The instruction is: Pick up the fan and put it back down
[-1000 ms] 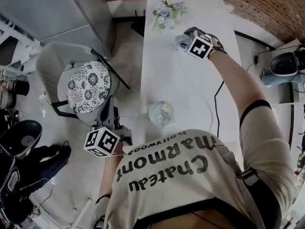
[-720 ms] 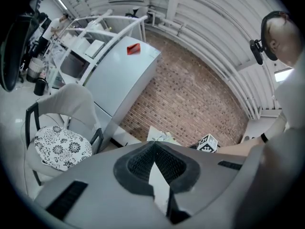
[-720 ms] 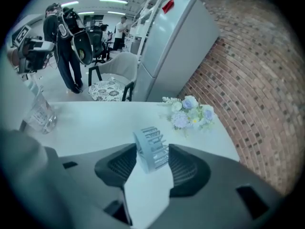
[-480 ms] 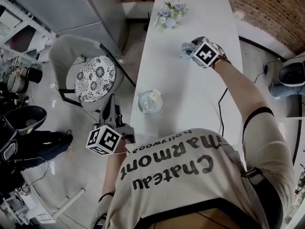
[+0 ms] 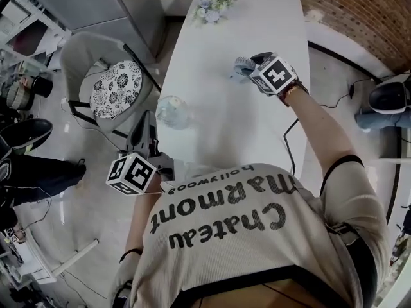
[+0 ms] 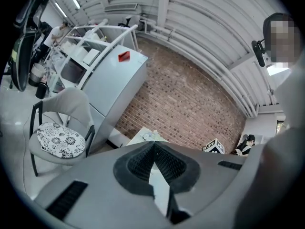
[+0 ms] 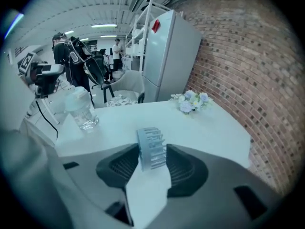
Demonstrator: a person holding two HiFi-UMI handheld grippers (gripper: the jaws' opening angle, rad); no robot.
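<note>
Holds L gripper (image 6: 153, 146) clenched, empty, level, off left edge of table (image 5: 257, 18) near chair (image 5: 115, 88). Has brought fan (image 7: 152, 140) away from flowers (image 5: 212, 2), closer to cup (image 5: 173, 112) vs. a sec ago, so pick-up prob. done, put-down left. Keeps R arm (image 5: 314, 127) stretched over table, R gripper (image 7: 149, 152) tipped down, jaws closing w/ fan betw. pads.

On the shirt (image 5: 257, 249): "Chateau Marmont hollywood"

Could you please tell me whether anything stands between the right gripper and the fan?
Nothing visible does. The fan already sits between the jaws of the right gripper, which are closing with the pads at its sides. The clear jar and the flowers stand well clear on the table.
</note>
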